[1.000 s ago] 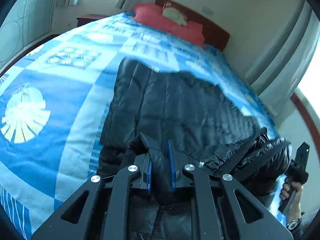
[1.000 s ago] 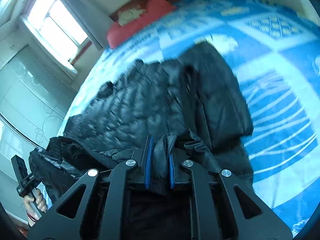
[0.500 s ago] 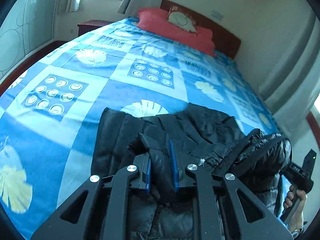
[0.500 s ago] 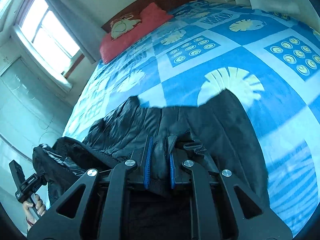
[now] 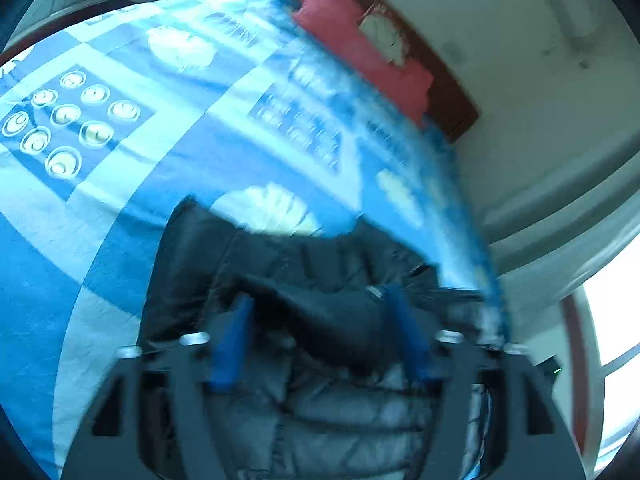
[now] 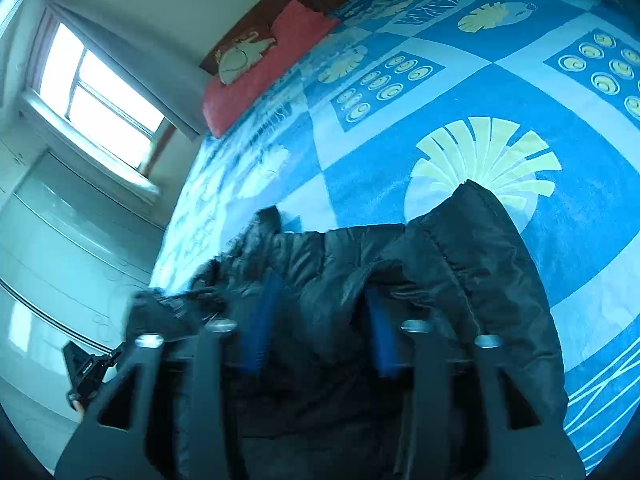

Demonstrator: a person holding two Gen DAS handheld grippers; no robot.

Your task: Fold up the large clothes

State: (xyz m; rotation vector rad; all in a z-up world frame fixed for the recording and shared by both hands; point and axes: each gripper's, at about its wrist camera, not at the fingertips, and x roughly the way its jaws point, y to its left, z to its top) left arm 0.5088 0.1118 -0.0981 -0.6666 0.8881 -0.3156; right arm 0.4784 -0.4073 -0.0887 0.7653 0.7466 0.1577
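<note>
Your left gripper (image 5: 320, 336) and right gripper (image 6: 320, 328) both stand spread wide, black jacket (image 6: 460, 264) fabric bunched between the blue pads. The jacket lies on the bed (image 6: 500, 92); motion blur hides any contact.

Black quilted puffer jacket (image 6: 460, 264), shiny and stitched in padded bands, lying doubled over itself on the blue patterned bed cover (image 6: 400, 152) near the bed's foot. Far edge uneven, rising to a rounded peak over a pale fan motif in the right wrist view, with a smaller bump toward the bed's side. Same dark padded bulk (image 5: 280, 264) blurred in the left wrist view, folds bunched at the near edge.
</note>
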